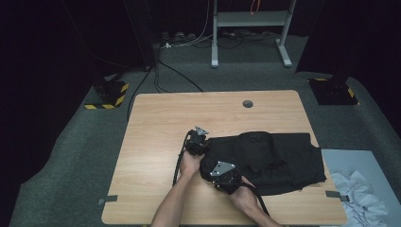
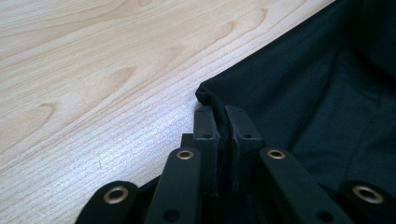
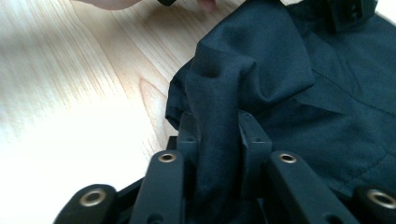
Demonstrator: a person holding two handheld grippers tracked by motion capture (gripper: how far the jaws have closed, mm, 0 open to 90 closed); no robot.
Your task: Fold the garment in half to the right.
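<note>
1. Garment (image 1: 269, 158), black, is lying on the worktop (image 1: 161, 127), right of centre.
2. Left gripper (image 2: 223, 122) is pinching the cloth's near-left edge, fingers (image 2: 205, 126) closing on a thin hem.
3. Right gripper (image 3: 219, 135) is clamping a thick bunched fold, probably to lift and fold that corner over.
4. No containers are standing on the worktop.

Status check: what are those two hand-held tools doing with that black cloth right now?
Left tool shut on black fabric garment edge. Right tool shut on a bunched fold. Nothing in the way on wooden table.
</note>
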